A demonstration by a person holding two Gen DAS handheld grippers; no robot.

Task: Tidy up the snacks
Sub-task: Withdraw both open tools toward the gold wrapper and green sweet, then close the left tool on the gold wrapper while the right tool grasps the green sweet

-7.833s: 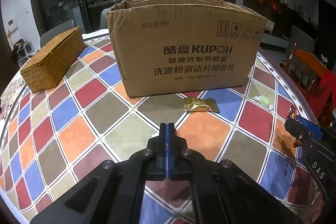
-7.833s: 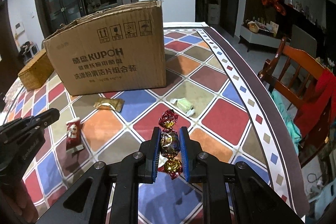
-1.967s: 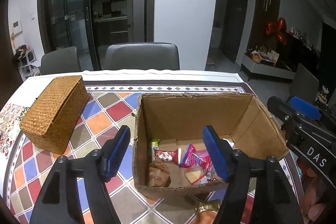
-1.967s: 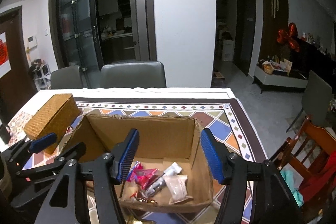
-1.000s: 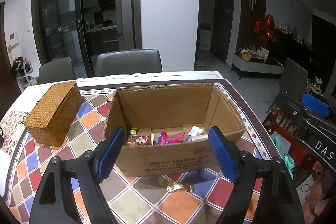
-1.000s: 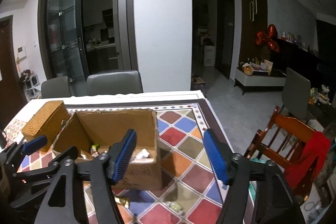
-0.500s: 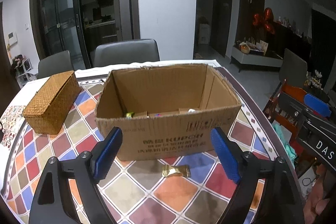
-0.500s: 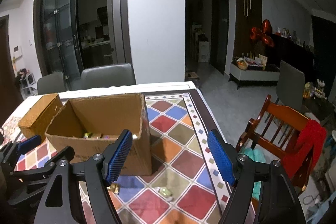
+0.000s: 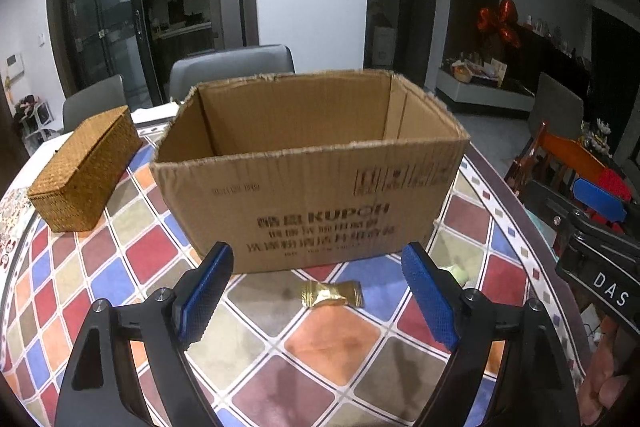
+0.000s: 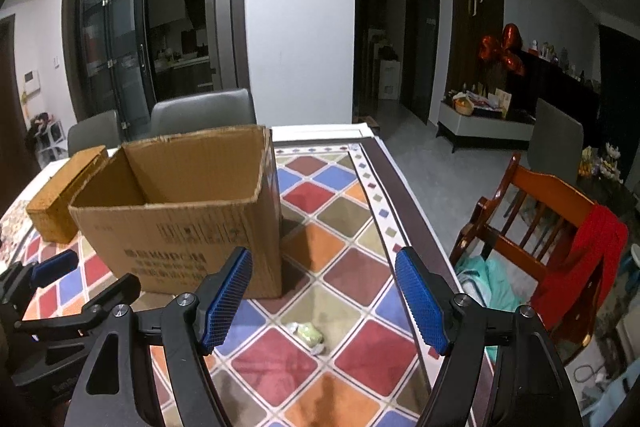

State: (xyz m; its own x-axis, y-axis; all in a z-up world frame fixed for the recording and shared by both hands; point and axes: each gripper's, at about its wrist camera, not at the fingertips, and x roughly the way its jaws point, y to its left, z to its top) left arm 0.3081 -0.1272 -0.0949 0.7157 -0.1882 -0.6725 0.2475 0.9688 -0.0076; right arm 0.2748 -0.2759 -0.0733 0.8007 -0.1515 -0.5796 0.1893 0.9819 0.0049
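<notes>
Both grippers lower than a second ago: left gripper (image 9: pixel 316 291) jaws wide, empty, framing gold candy (image 9: pixel 332 293); right gripper (image 10: pixel 324 297) likewise over green candy (image 10: pixel 308 333); box (image 9: pixel 308 179) contents now hidden.

Open brown cardboard box (image 9: pixel 308 203): floor hidden behind near wall in both views; contents cannot be told. Printed lettering on near wall partly blurred, small lines unreadable

Pale green wrapped sweet (image 10: pixel 309 334): in left wrist view only a sliver shows beside the right blue finger pad (image 9: pixel 428 299)

Woven rattan lidded basket (image 10: pixel 60 203): right part hidden behind box in right wrist view

Multicoloured diamond-patterned tablecloth (image 9: pixel 328 339): near edge cut off by frame and gripper bodies
</notes>
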